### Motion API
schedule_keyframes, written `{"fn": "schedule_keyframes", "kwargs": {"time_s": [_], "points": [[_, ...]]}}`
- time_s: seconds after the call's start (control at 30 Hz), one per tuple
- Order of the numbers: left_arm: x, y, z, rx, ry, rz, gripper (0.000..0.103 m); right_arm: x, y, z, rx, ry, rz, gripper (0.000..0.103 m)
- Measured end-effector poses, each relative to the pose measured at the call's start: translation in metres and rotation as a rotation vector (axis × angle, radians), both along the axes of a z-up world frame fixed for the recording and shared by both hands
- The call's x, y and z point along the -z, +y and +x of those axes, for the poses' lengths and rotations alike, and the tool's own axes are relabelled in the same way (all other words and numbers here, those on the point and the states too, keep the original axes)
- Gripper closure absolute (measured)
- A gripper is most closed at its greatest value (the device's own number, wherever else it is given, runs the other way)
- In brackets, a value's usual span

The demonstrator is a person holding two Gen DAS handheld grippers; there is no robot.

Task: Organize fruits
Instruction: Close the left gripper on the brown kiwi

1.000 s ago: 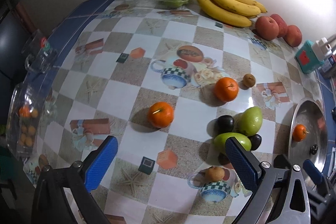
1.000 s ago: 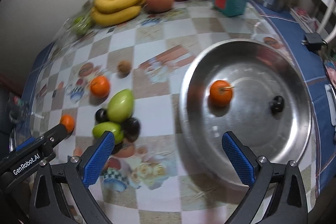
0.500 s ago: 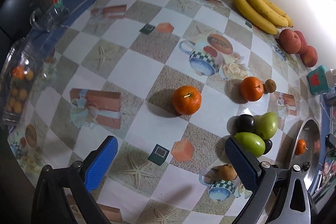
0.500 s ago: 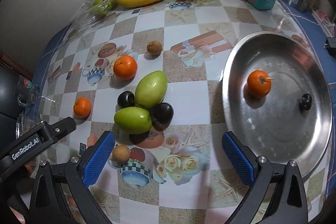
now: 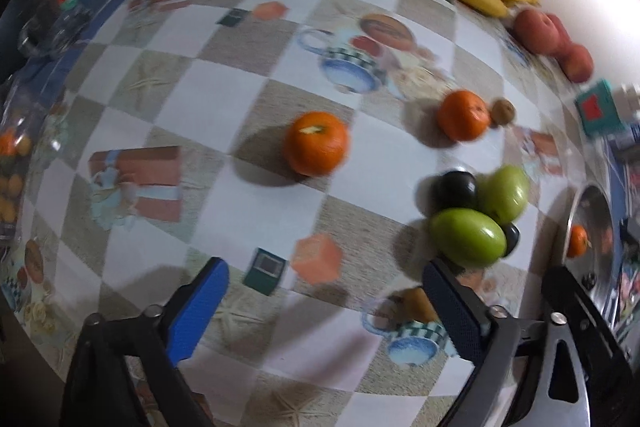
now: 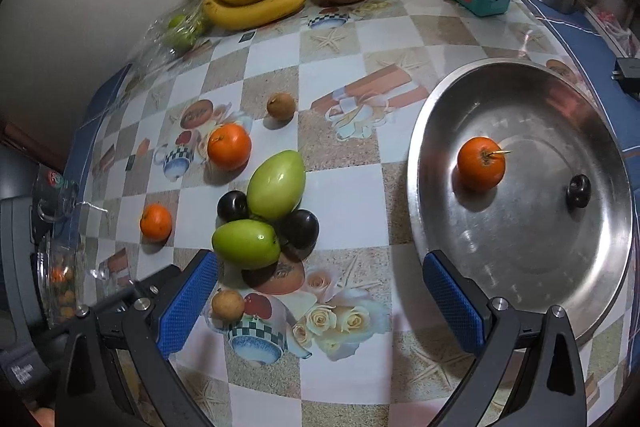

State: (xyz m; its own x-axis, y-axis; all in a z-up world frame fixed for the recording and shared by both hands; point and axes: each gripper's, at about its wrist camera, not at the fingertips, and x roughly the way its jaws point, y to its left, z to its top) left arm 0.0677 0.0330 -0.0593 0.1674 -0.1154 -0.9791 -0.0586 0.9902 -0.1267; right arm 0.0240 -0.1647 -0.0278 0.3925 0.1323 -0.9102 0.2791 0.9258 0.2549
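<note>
We line up the left gripper (image 5: 324, 301), fingers wide and empty, on the orange (image 5: 316, 143) mid-frame on the surface (image 5: 256, 203); we straddle it squarely before closing. Right gripper (image 6: 320, 301) hangs wide, empty.

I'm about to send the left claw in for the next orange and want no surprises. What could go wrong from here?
1. The left wrist view is blurred, so aiming the open left claw at the nearest orange may be off.
2. That orange is round and sits free on the tablecloth; a nudge could roll it.
3. The green mangoes and dark plums touch in a cluster; a bump may scatter them.
</note>
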Motion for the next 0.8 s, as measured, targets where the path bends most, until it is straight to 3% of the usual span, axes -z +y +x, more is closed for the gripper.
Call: {"fn": "schedule_keyframes", "kwargs": {"time_s": [0.27, 0.37, 0.8], "points": [[0.005, -0.033, -0.004, 0.121, 0.031, -0.051, 0.024, -0.002, -0.005, -0.001, 0.018, -0.002, -0.007, 0.001], [0.006, -0.043, -0.006, 0.156, 0.036, -0.059, 0.037, -0.001, -0.008, -0.002, 0.024, 0.001, -0.002, 0.001], [0.015, -0.076, -0.002, 0.217, 0.061, -0.082, 0.068, -0.001, -0.014, -0.004, 0.045, 0.007, 0.002, 0.001]]}}
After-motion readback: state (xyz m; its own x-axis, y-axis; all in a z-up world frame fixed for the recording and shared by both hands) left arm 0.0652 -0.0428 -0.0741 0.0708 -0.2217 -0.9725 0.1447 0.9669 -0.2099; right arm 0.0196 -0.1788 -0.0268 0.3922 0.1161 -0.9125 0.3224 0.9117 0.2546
